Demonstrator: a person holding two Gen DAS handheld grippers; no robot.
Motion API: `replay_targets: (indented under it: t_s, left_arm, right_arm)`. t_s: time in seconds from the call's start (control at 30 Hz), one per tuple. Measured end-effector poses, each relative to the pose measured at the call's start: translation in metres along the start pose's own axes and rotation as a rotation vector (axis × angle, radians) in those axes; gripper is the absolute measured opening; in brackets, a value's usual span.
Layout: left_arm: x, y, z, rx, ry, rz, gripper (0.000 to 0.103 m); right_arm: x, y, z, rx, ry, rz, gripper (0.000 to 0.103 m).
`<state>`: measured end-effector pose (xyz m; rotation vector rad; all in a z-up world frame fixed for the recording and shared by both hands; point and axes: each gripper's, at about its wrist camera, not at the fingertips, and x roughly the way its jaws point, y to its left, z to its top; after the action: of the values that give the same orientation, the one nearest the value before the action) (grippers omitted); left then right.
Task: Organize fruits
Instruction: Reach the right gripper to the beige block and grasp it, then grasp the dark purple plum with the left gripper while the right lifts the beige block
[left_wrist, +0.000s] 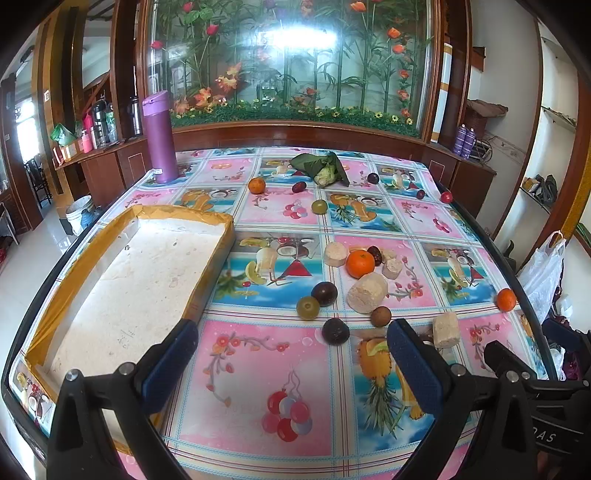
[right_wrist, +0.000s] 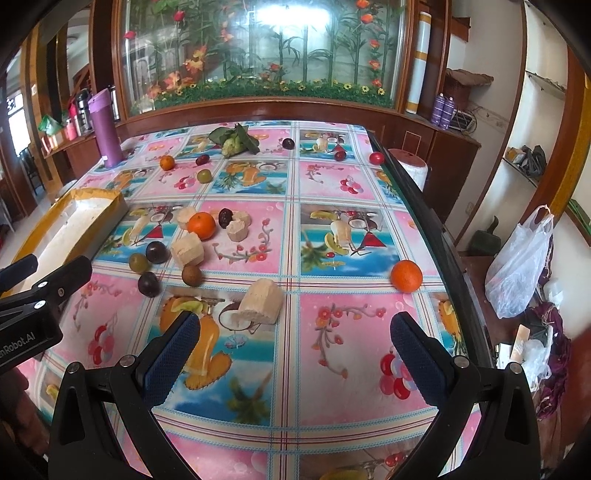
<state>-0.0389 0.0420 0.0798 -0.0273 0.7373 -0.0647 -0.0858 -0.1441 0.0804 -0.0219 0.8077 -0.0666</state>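
Note:
Fruits lie scattered on the patterned tablecloth. An orange (left_wrist: 360, 263) (right_wrist: 201, 225) sits mid-table among pale cork-like blocks (left_wrist: 367, 292) (right_wrist: 261, 301). Dark plums (left_wrist: 335, 331) (right_wrist: 148, 283) and a green fruit (left_wrist: 307, 307) (right_wrist: 139, 263) lie near it. Another orange (left_wrist: 506, 299) (right_wrist: 406, 276) sits near the right edge. A white foam tray (left_wrist: 140, 273) (right_wrist: 74, 221) with yellow tape, empty, is on the left. My left gripper (left_wrist: 291, 347) is open and empty above the cloth beside the tray. My right gripper (right_wrist: 295, 339) is open and empty, just short of a block.
A purple flask (left_wrist: 159, 138) (right_wrist: 105, 127) stands at the far left corner. A leafy custard apple (left_wrist: 325, 170) (right_wrist: 232, 142), a small orange (left_wrist: 256, 185) and more plums lie at the back. A plastic bag (right_wrist: 521, 266) hangs off the table's right edge.

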Motion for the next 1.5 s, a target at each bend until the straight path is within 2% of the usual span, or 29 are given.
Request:
replay_targets:
  t_s: [0.53,0.8,1.07,1.2,1.27,1.3,1.37,1.5]
  left_arm:
    - [0.002,0.012,-0.003,-0.030,0.013,0.010,0.103]
    - [0.007,0.025,-0.005,-0.062,0.023,0.058,0.103]
    - [0.014,0.032,-0.012,-0.045,0.054,0.099,0.103]
    - [0.018,0.031,-0.015,-0.031,0.074,0.094,0.103]
    - [0.020,0.029,-0.016,-0.021,0.084,0.092,0.103]
    - [0.022,0.027,-0.016,-0.018,0.087,0.092,0.103]
    - [0.024,0.024,-0.017,-0.008,0.093,0.094,0.103]
    - [0.032,0.016,-0.015,0.003,0.120,0.079,0.103]
  right_arm:
    - [-0.001,0.001,-0.002,-0.004,0.012,-0.009,0.103]
    - [0.010,0.000,-0.001,-0.020,0.032,-0.005,0.103]
    - [0.048,0.001,0.010,-0.080,0.086,0.070,0.103]
    - [0.070,0.010,0.010,-0.132,0.139,0.109,0.092]
    - [0.079,0.011,0.009,-0.137,0.168,0.133,0.076]
    - [0.083,0.011,0.009,-0.139,0.182,0.144,0.063]
    - [0.090,0.012,0.008,-0.142,0.213,0.180,0.047]
    - [0.090,0.012,0.008,-0.170,0.191,0.220,0.044]
